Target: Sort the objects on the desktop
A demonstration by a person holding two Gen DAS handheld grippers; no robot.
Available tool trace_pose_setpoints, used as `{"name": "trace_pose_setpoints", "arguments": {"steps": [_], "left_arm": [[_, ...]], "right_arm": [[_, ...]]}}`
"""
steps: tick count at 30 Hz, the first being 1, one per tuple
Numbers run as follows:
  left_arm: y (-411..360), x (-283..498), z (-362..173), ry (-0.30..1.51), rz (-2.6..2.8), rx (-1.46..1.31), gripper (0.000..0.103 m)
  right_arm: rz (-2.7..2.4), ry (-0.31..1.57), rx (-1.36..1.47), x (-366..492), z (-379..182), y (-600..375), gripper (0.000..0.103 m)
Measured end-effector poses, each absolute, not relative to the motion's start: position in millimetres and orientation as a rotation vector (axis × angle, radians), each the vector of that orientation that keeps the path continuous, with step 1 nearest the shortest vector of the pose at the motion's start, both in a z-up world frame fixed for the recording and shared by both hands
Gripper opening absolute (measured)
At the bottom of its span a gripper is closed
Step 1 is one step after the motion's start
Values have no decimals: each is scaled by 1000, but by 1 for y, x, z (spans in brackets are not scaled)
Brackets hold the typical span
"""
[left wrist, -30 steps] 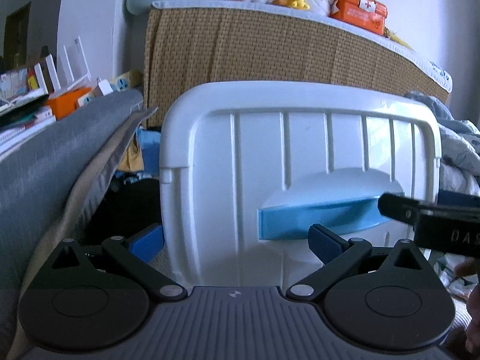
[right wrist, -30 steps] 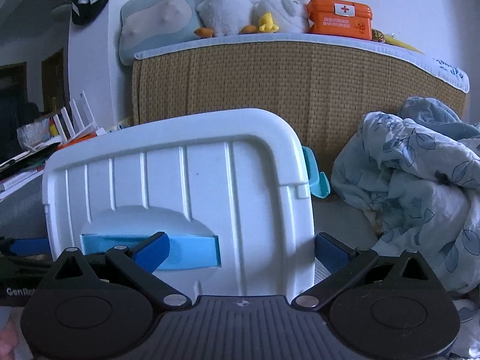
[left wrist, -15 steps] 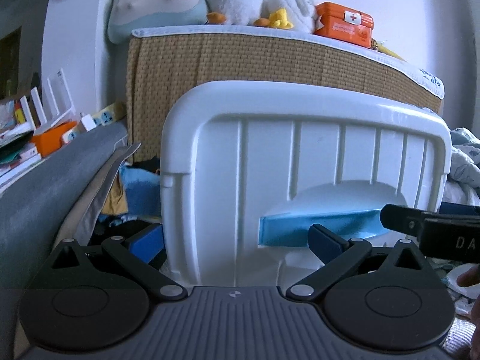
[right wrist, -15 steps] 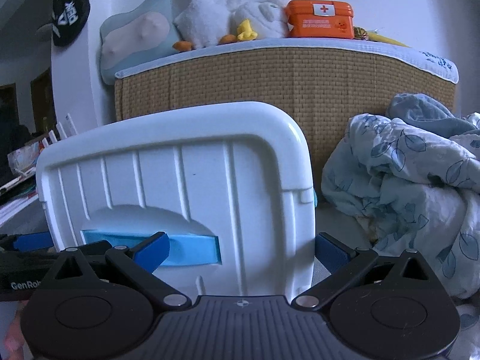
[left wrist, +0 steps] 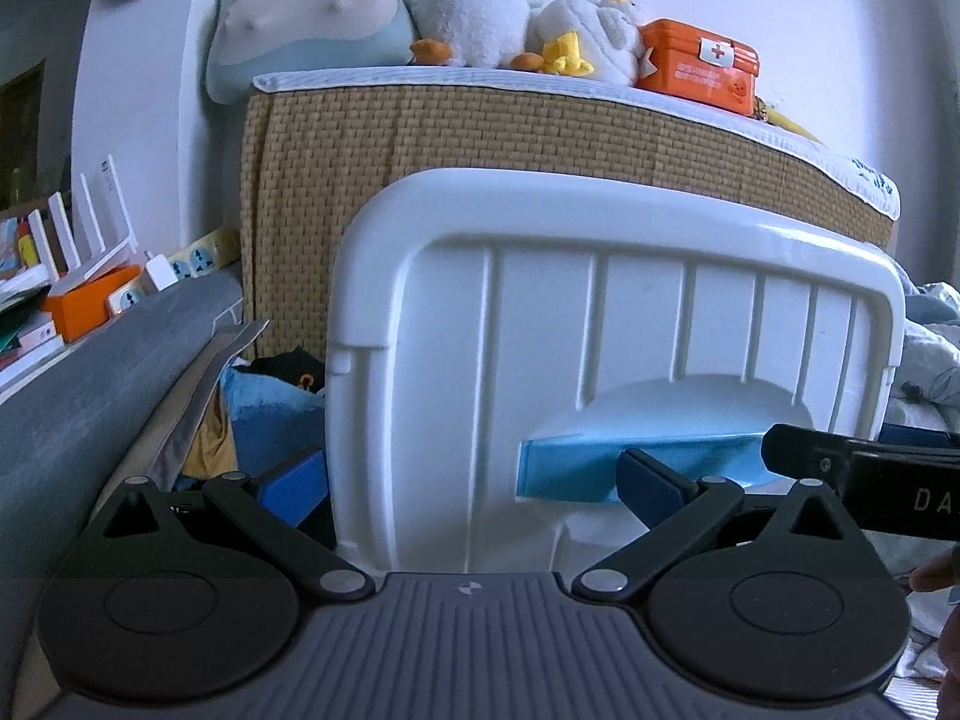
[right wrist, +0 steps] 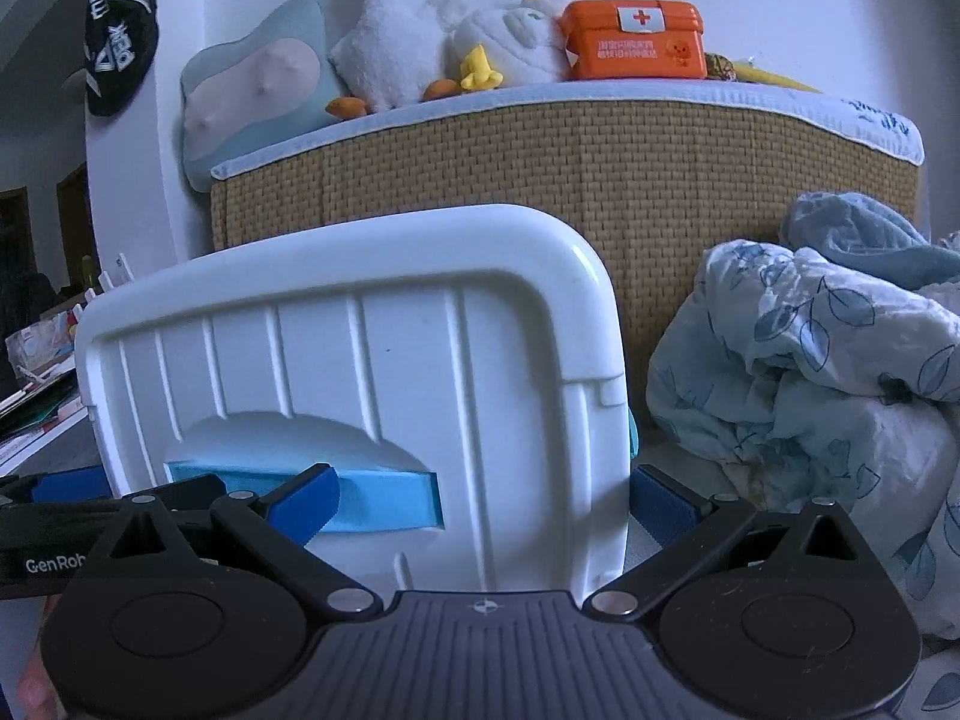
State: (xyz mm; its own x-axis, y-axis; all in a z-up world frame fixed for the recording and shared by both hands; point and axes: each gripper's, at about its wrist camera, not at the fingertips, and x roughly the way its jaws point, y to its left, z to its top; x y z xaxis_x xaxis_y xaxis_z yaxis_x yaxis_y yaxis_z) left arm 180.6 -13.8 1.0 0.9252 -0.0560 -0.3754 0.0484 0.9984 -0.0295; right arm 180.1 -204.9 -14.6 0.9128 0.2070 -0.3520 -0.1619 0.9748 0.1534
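Note:
A white plastic storage box (left wrist: 600, 330) with a light-blue handle (left wrist: 600, 468) fills both views, its ribbed end wall facing me. My left gripper (left wrist: 474, 486) is shut on the box's left end: one blue finger sits outside the left corner, the other in the handle recess. My right gripper (right wrist: 480, 498) is shut on the box (right wrist: 360, 360) at its right end, one finger in the handle slot (right wrist: 384, 501), the other outside the right corner. Each gripper shows at the edge of the other's view.
A wicker-fronted bed base (right wrist: 660, 180) stands behind, with plush toys (right wrist: 384, 60), a pillow (left wrist: 300, 6) and an orange first-aid box (right wrist: 636, 39) on top. A crumpled blue quilt (right wrist: 810, 360) lies right. A grey surface (left wrist: 90, 390) with socket strips and books lies left.
Both grippers have risen with the box held between them. The bed top and toys have dropped lower in view. The grips have not changed.

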Motion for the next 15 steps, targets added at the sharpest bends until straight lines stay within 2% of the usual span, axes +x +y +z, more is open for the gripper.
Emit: {"name": "trace_pose_setpoints", "arguments": {"steps": [15], "left_arm": [[-18,225,-11,419,-50,-46,103]], "right_arm": [[189,443,146,227,-18,-211,103]]}}
